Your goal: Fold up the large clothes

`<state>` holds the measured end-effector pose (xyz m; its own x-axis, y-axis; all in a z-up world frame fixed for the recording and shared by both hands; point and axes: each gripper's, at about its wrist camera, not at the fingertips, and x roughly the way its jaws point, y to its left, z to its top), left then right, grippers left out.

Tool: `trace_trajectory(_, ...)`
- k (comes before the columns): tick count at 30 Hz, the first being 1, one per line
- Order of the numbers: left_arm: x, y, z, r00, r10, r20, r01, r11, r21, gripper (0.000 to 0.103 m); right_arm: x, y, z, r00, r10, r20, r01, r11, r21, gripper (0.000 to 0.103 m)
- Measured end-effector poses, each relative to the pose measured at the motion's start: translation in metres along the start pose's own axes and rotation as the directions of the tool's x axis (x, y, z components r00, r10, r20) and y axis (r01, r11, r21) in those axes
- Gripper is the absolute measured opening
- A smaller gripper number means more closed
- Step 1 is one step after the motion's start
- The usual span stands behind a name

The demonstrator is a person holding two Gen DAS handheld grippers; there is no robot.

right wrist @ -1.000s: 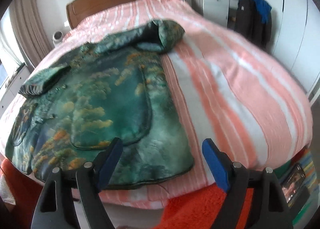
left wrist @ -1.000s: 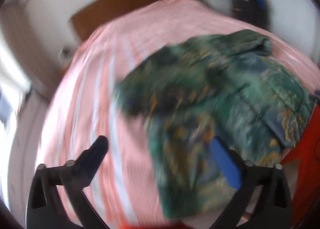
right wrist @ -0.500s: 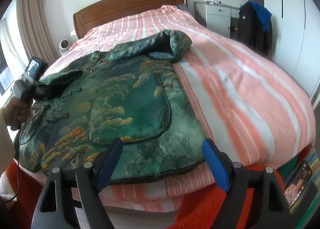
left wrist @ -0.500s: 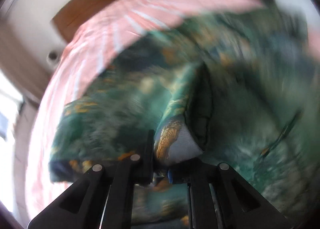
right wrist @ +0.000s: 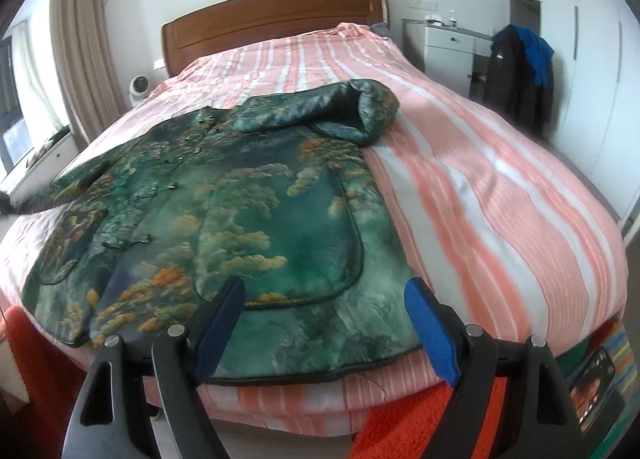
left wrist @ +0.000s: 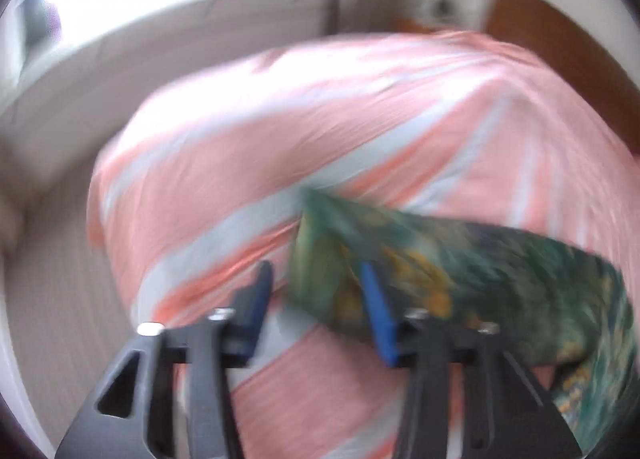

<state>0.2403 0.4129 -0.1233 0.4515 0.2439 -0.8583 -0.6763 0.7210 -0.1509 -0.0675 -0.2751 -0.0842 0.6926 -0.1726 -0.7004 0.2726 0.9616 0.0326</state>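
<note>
A large green jacket with orange cloud print (right wrist: 248, 219) lies spread flat on a pink and white striped bed (right wrist: 500, 199). Its right sleeve is folded over near the collar; its left sleeve stretches toward the bed's left edge. My right gripper (right wrist: 324, 299) is open and empty, hovering above the jacket's hem at the foot of the bed. In the blurred left wrist view my left gripper (left wrist: 316, 291) is open, and the cuff of the left sleeve (left wrist: 440, 271) lies on the bedspread (left wrist: 320, 131) just ahead of its fingers, not held.
A wooden headboard (right wrist: 276, 27) stands at the far end. A white cabinet (right wrist: 448, 51) and a chair with dark and blue clothes (right wrist: 520, 71) stand at the right. Orange rug (right wrist: 420, 427) lies below the bed foot. Curtains and a window are at the left.
My left gripper, shut on the left sleeve half a second ago, has opened and let it go after pulling it out toward the bed's left side. The right gripper stayed open, nearly still.
</note>
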Motion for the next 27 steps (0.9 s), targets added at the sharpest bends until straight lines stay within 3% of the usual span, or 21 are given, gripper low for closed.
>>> trace_trajectory(2, 0.012, 0.022, -0.008, 0.999, -0.018, -0.042, 0.014, 0.996, -0.085, 0.054, -0.005, 0.000, 0.019, 1.000, 0.018, 0.003, -0.018, 0.999, -0.033, 0.081)
trace_trajectory(4, 0.011, 0.029, -0.020, 0.997, -0.066, -0.044, 0.062, 0.993, -0.103, 0.061, -0.007, 0.001, 0.042, 1.000, 0.017, 0.015, -0.016, 0.997, -0.081, 0.081)
trace_trajectory(6, -0.002, 0.020, -0.032, 0.996, -0.089, -0.009, 0.088, 0.994, -0.072, 0.074, -0.003, 0.009, 0.070, 1.000, -0.001, 0.025, 0.005, 0.987, -0.159, 0.086)
trace_trajectory(9, -0.036, 0.002, -0.059, 0.985, -0.166, 0.042, 0.166, 0.986, 0.012, 0.092, 0.032, 0.042, 0.114, 1.000, -0.012, 0.013, 0.016, 0.935, -0.354, 0.093)
trace_trajectory(10, -0.044, -0.011, -0.070, 0.980, -0.195, 0.051, 0.193, 0.980, 0.045, 0.094, 0.057, 0.062, 0.129, 1.000, -0.010, -0.012, 0.004, 0.893, -0.450, 0.093)
trace_trajectory(13, -0.060, -0.048, -0.111, 0.967, -0.246, 0.064, 0.234, 0.961, 0.150, 0.097, 0.126, 0.105, 0.151, 0.995, -0.047, -0.089, -0.015, 0.804, -0.594, 0.093)
trace_trajectory(18, -0.057, -0.084, -0.173, 0.969, -0.192, 0.156, 0.135, 0.939, 0.317, 0.097, 0.232, 0.166, 0.165, 0.979, -0.199, -0.042, 0.097, 0.638, -0.764, 0.092)
trace_trajectory(19, -0.055, -0.091, -0.179, 0.971, -0.178, 0.159, 0.111, 0.927, 0.359, 0.097, 0.256, 0.177, 0.166, 0.970, -0.242, -0.008, 0.140, 0.585, -0.799, 0.092)
trace_trajectory(21, -0.059, -0.094, -0.179, 0.970, -0.205, 0.134, 0.137, 0.907, 0.398, 0.097, 0.284, 0.182, 0.167, 0.957, -0.290, 0.004, 0.167, 0.542, -0.824, 0.091)
trace_trajectory(22, -0.062, -0.092, -0.179, 0.968, -0.211, 0.137, 0.141, 0.907, 0.397, 0.097, 0.298, 0.181, 0.170, 0.951, -0.308, -0.003, 0.174, 0.545, -0.820, 0.087)
trace_trajectory(23, -0.059, -0.093, -0.178, 0.971, -0.193, 0.142, 0.124, 0.913, 0.390, 0.097, 0.305, 0.177, 0.177, 0.951, -0.310, -0.023, 0.169, 0.576, -0.800, 0.080)
trace_trajectory(25, -0.054, -0.095, -0.174, 0.976, -0.176, 0.126, 0.117, 0.919, 0.377, 0.097, 0.297, 0.160, 0.194, 0.954, -0.299, -0.013, 0.192, 0.645, -0.740, 0.011)
trace_trajectory(27, -0.051, -0.093, -0.171, 0.977, -0.179, 0.114, 0.126, 0.923, 0.364, 0.097, 0.265, 0.135, 0.218, 0.964, -0.259, 0.064, 0.237, 0.723, -0.649, 0.009)
